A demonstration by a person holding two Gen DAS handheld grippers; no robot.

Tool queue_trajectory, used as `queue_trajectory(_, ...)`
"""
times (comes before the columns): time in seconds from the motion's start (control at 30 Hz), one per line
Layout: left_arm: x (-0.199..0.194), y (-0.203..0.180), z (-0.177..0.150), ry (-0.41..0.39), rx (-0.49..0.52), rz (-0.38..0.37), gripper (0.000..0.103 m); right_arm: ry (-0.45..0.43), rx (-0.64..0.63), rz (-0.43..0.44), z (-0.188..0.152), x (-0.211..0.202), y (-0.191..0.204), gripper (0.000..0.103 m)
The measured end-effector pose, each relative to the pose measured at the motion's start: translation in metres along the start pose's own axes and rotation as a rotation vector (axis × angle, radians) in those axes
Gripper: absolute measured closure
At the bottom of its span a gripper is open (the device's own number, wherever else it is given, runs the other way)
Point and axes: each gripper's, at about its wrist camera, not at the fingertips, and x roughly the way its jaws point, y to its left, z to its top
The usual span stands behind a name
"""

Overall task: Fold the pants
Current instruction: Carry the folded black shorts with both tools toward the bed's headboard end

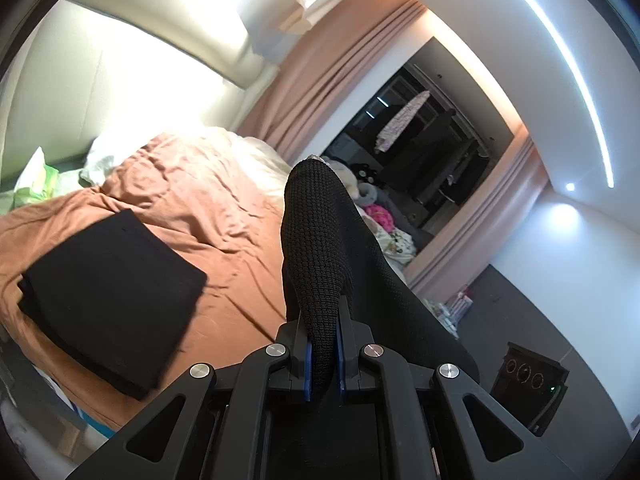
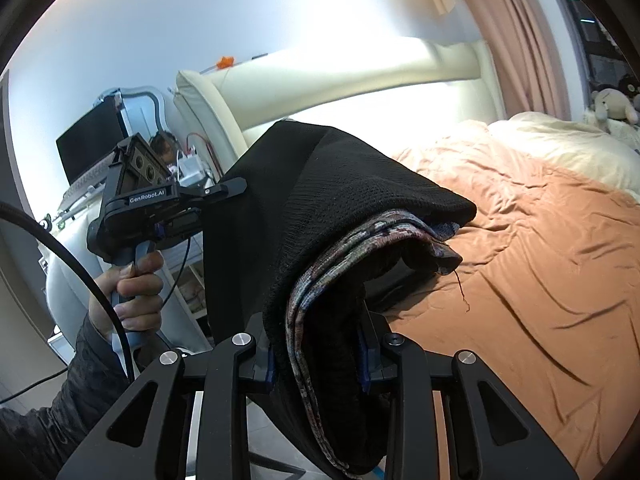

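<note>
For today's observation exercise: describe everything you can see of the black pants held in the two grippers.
The pants are black, coarse-textured knit fabric, lifted off the bed. The right gripper is shut on a thick bunch showing a patterned grey-purple band, with a loose thread hanging. The left gripper is shut on a narrower fold that rises between its fingers. The cloth spans between both, draping downward. A separate folded black stack lies on the bed, apart from them.

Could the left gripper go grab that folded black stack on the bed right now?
Probably not yet. The left gripper is shut on the black pants, so its jaws are full. The path to the folded black stack on the orange bedspread looks unobstructed otherwise.
</note>
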Motion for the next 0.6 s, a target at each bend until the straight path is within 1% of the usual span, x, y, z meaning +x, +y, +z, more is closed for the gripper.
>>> queue_trajectory(0.13,-0.001,0.027,0.011,-0.002,-0.023,0.026,0.095,0.028,-0.003,0.025,0.014,0.037,0.000,0.077)
queue_trajectory(0.4,-0.012,0.071,0.048,-0.042,-0.035,0.117,0.095,0.073,-0.030,0.086,0.044,0.110,0.014,0.077)
queue_trajectory(0.6,-0.016,0.101,0.071,-0.070,-0.050,0.178,0.095,0.100,-0.034,0.122,0.059,0.154,0.020,0.077)
